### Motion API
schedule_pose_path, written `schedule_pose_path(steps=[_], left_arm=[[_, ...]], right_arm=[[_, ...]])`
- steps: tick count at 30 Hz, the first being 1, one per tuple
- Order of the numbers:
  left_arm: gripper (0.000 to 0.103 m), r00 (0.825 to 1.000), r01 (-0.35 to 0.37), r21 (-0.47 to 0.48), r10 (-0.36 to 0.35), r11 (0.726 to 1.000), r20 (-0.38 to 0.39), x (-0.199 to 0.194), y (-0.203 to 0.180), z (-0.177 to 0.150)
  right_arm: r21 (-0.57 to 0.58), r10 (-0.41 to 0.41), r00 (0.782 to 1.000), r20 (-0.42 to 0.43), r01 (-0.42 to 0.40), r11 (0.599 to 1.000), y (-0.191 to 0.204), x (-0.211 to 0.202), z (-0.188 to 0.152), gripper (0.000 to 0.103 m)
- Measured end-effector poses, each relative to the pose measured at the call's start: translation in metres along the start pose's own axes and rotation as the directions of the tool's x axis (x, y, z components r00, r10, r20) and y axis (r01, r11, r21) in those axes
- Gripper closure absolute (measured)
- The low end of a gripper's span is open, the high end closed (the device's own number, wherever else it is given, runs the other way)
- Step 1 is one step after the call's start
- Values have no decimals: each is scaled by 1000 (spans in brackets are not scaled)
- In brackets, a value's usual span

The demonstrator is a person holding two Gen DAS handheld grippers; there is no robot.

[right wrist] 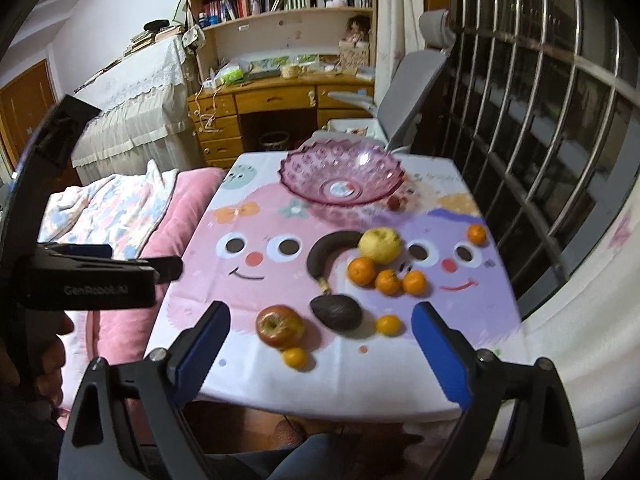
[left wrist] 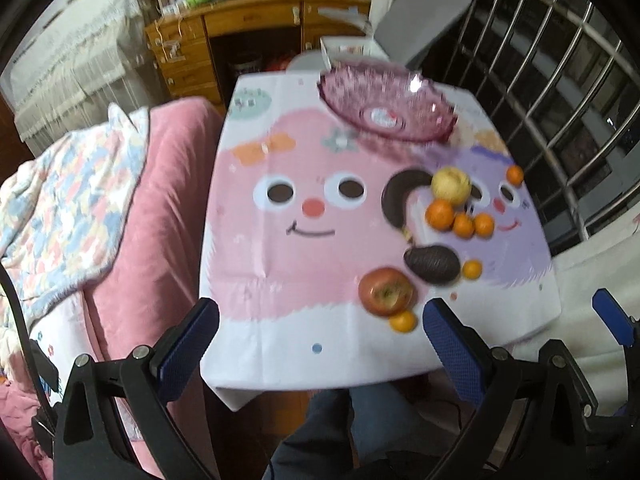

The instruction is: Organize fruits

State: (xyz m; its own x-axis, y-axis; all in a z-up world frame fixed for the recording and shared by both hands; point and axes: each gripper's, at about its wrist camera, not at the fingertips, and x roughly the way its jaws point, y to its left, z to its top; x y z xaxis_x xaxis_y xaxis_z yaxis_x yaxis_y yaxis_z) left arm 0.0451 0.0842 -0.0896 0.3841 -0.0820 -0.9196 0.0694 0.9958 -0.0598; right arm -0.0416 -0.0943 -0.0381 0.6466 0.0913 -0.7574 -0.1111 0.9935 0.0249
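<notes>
A cartoon-print cloth covers the table (right wrist: 200,292). At its far end stands a pink glass bowl (right wrist: 340,176) (left wrist: 388,104), with nothing in it that I can see. Loose on the right half lie a dark banana (right wrist: 328,252), a yellow apple (right wrist: 379,245), several tangerines (right wrist: 362,271), a dark avocado (right wrist: 337,312) and a red apple (right wrist: 279,325) (left wrist: 386,291). My right gripper (right wrist: 322,344) hangs open above the near edge, in front of the red apple and avocado. My left gripper (left wrist: 320,344) is open too, left of the fruit, holding nothing.
A pink bed with a patterned quilt (right wrist: 116,216) runs along the table's left side. Window bars (right wrist: 540,140) close off the right. A grey chair (right wrist: 404,96) and a wooden desk (right wrist: 272,100) stand behind the table. A person's legs (left wrist: 360,420) are under the near edge.
</notes>
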Motion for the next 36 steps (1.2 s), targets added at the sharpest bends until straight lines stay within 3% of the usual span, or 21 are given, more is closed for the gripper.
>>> schedule_pose_path(steps=[9, 18, 26, 30, 33, 36], left_arm=[[5, 986, 96, 47, -89, 994, -141, 70, -16, 2], [7, 936, 211, 52, -186, 976, -300, 148, -52, 7], [14, 909, 212, 2, -196, 977, -368, 201, -66, 1], [26, 894, 218, 2, -199, 976, -402, 217, -73, -1], [35, 891, 201, -4, -184, 980, -415, 224, -75, -2], [36, 889, 198, -11, -185, 980, -419, 228, -75, 0]], right_arm=[[-69, 33, 994, -101, -40, 997, 14, 60, -33, 24], [-104, 118, 970, -215, -142, 984, 21, 127, -73, 43], [-197, 130, 960, -247, -181, 963, 32, 164, -96, 54], [-223, 131, 959, -250, -188, 956, 34, 174, -99, 56], [-215, 142, 956, -257, -200, 956, 32, 179, -99, 57], [-219, 150, 954, -259, -209, 953, 33, 183, -99, 62]])
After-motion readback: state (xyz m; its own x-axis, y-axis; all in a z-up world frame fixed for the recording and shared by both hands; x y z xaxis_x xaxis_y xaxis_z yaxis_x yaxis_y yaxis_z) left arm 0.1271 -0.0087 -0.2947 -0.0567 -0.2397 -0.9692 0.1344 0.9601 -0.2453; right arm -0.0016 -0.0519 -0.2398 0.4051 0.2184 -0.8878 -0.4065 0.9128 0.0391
